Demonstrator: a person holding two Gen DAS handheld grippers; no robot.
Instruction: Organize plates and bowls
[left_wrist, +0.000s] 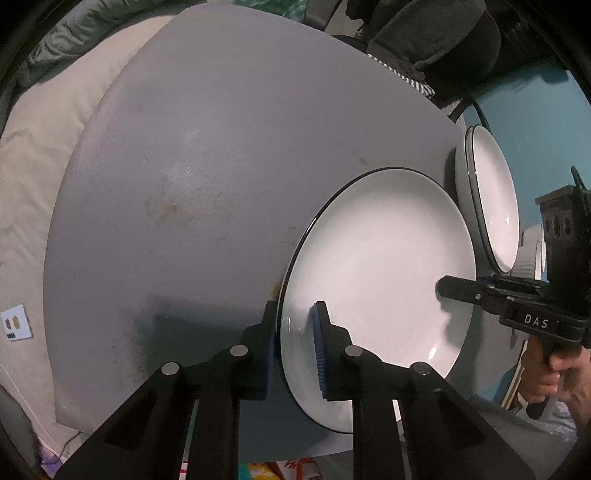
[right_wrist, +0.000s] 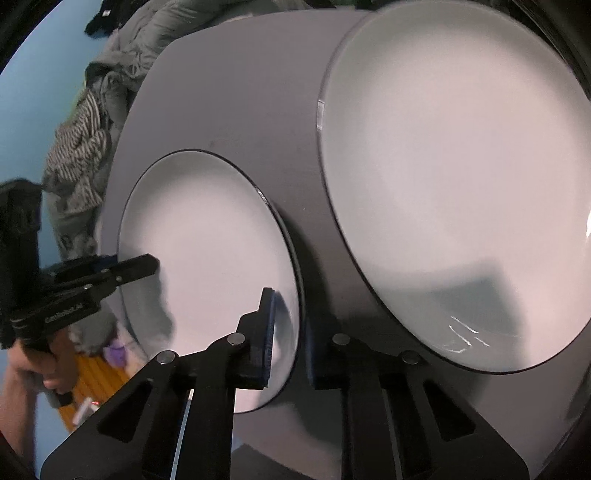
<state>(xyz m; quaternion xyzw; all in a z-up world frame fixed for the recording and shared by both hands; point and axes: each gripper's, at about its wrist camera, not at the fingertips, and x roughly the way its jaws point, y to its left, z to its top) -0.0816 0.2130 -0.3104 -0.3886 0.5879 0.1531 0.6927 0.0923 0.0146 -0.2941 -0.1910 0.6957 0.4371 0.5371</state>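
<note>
Left wrist view: looking steeply down on a grey counter (left_wrist: 207, 177), a bit stained and scuffed.
Plate: white plate (left_wrist: 380, 291) with a thin dark rim, sitting on the counter's near right part.
Left tool: the left tool (left_wrist: 295, 347) is clamped on that plate's left rim, one blue pad under the edge and the other on the white inside.
Right tool: the right tool (left_wrist: 448, 286) comes in from the right, its tip over the plate's opposite side; a hand (left_wrist: 550, 380) grips its handle.
Other dish: a second white dish (left_wrist: 491, 195) with a dark rim stands just beyond, at the counter's right edge.
Around the counter: a cream cushion (left_wrist: 40, 155) on the left, dark clothes (left_wrist: 436, 40) at the top.
Right wrist view: same plate (right_wrist: 210, 258), now on the left, a little blurred.
Right tool here: the right tool (right_wrist: 291, 343) is pinched on the plate's right rim, left finger on top, right finger under the edge.
Left tool here: the left tool (right_wrist: 147, 264) bites the far left rim.
Bigger dish: a large white dish (right_wrist: 461, 177) fills the right side, close to the plate but not touching.
Background: striped cloth (right_wrist: 81, 147) past the counter (right_wrist: 236, 92).
</note>
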